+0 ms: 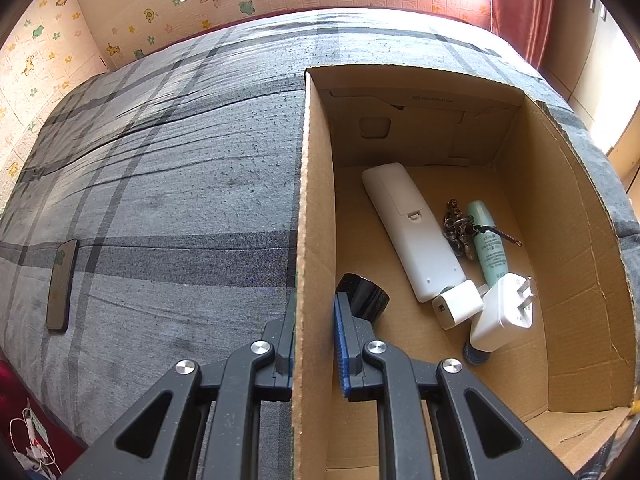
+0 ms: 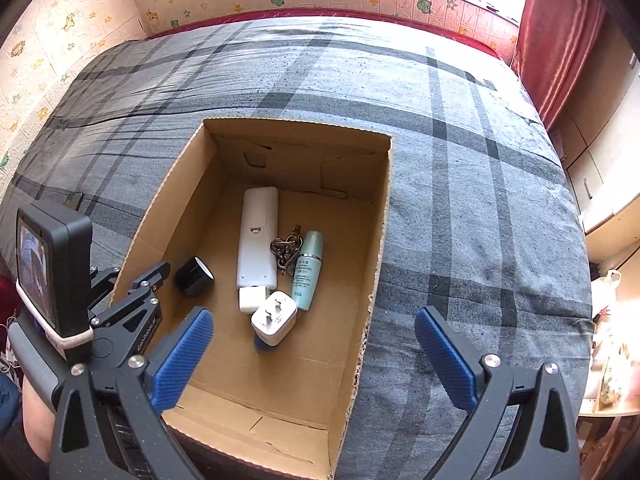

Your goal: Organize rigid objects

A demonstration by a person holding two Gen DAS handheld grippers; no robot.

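Left gripper (image 1: 314,344) clamped on the cardboard box (image 2: 376,248) side wall. Right gripper (image 2: 314,356) wide, empty, above the box. Wall charger (image 2: 274,322), white remote (image 2: 257,248), keys inside. Risk — box tips if the left hand tugs; phone (image 1: 61,284) left out on the bed.

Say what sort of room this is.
Most likely a bedroom: a bed under a grey plaid cover, cartoon-animal wall padding, and a red curtain beside a bright window.

A dark blue thing (image 2: 261,343) hides under the white plug (image 2: 274,322), the words on the green bottle (image 2: 307,270) are too small to read, and the box (image 2: 372,240) is cut off at the bottom.
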